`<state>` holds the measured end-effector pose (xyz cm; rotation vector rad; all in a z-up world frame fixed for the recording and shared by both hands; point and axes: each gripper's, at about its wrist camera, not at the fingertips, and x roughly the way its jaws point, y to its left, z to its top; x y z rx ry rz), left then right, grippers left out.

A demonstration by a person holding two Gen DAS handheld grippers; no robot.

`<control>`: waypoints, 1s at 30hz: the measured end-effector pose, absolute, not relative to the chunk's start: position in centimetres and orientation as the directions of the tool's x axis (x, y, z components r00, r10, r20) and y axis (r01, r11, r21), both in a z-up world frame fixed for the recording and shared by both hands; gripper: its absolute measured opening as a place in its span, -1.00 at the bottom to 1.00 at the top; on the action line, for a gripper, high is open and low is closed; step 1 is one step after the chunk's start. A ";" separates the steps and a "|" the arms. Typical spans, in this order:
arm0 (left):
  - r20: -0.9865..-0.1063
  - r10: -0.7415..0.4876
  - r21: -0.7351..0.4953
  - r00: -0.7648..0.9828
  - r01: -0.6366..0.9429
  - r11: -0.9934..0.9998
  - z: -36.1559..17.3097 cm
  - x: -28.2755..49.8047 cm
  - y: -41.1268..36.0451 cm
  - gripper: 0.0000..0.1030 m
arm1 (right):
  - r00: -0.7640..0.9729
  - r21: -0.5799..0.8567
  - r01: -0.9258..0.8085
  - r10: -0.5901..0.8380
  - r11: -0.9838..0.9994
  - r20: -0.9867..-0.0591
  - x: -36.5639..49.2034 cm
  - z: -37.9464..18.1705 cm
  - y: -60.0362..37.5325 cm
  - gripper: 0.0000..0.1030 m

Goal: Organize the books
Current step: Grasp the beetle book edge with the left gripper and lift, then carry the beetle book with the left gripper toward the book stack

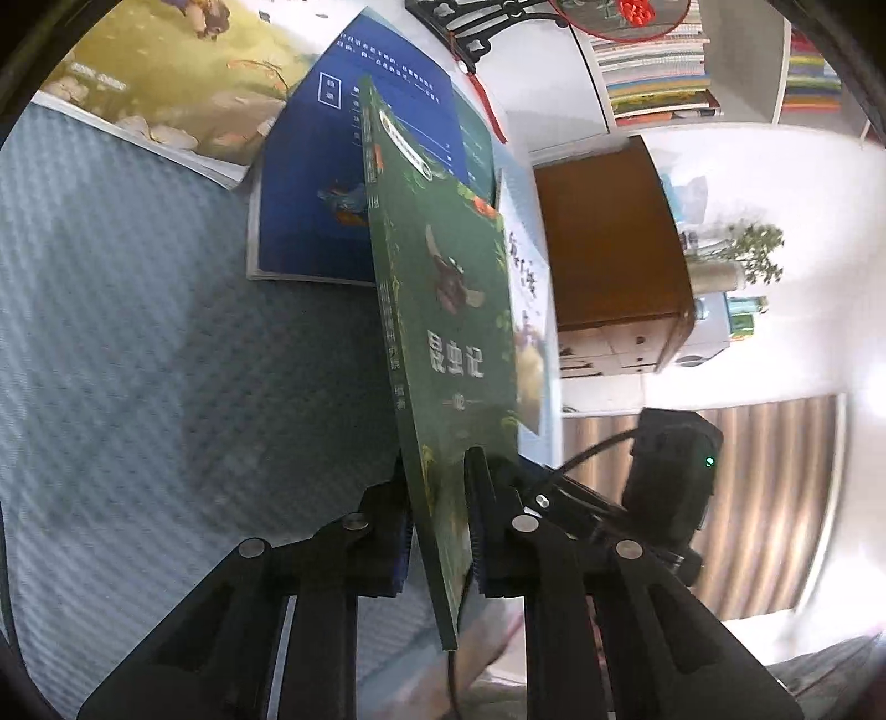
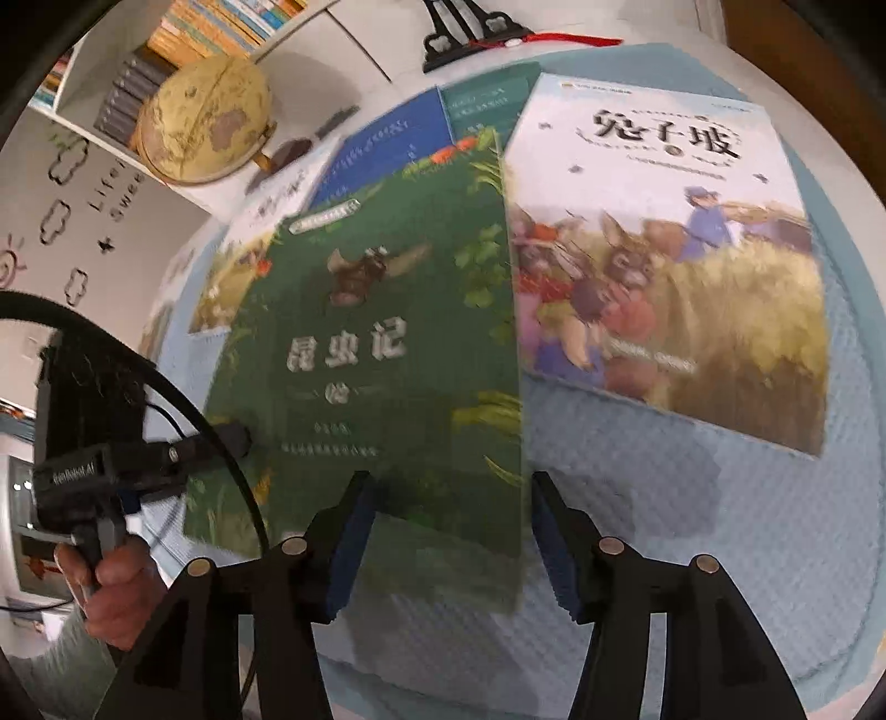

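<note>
A green book (image 1: 443, 310) with a beetle on its cover stands nearly upright on edge over the blue quilted mat (image 1: 138, 343). My left gripper (image 1: 437, 471) is shut on its lower corner, one pad on each cover. In the right wrist view the same green book (image 2: 376, 343) faces the camera, and the left gripper (image 2: 221, 443) grips its left edge. My right gripper (image 2: 451, 531) stands open just in front of the book's lower edge, its pads (image 2: 354, 531) off the cover. A rabbit picture book (image 2: 664, 266) lies flat to the right.
A dark blue book (image 1: 310, 210) lies flat behind the green one, beside an illustrated book (image 1: 166, 83) at the mat's far corner. A globe (image 2: 205, 122) and packed bookshelves (image 2: 221, 27) stand behind. A brown wooden box (image 1: 609, 238) sits to the right. A hand (image 2: 111, 587) holds the left gripper.
</note>
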<state>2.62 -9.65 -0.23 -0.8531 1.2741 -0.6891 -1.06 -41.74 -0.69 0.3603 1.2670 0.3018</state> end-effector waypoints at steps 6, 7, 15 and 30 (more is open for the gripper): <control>-0.536 -0.827 -0.839 0.169 0.003 0.545 0.5 2.4 -10.1 -0.75 | 0.299 0.523 -0.093 0.525 0.847 -0.797 -1.3 1.8 -40.5 -0.47; -0.539 -0.825 -0.837 0.171 0.004 0.547 0.6 2.4 -10.1 -0.76 | 0.298 0.504 -0.101 0.510 0.858 -0.807 -1.2 1.8 -40.0 -0.47; -0.462 -0.862 -0.885 0.208 -0.054 0.462 0.6 2.7 -8.6 -0.78 | 0.229 0.714 0.115 0.681 0.691 -0.696 -0.3 -2.9 -42.1 -0.28; -0.396 -0.889 -0.918 0.231 -0.132 0.375 -0.1 2.4 -7.2 -0.78 | 0.266 0.854 0.198 0.812 0.481 -0.519 0.1 -3.3 -40.9 -0.41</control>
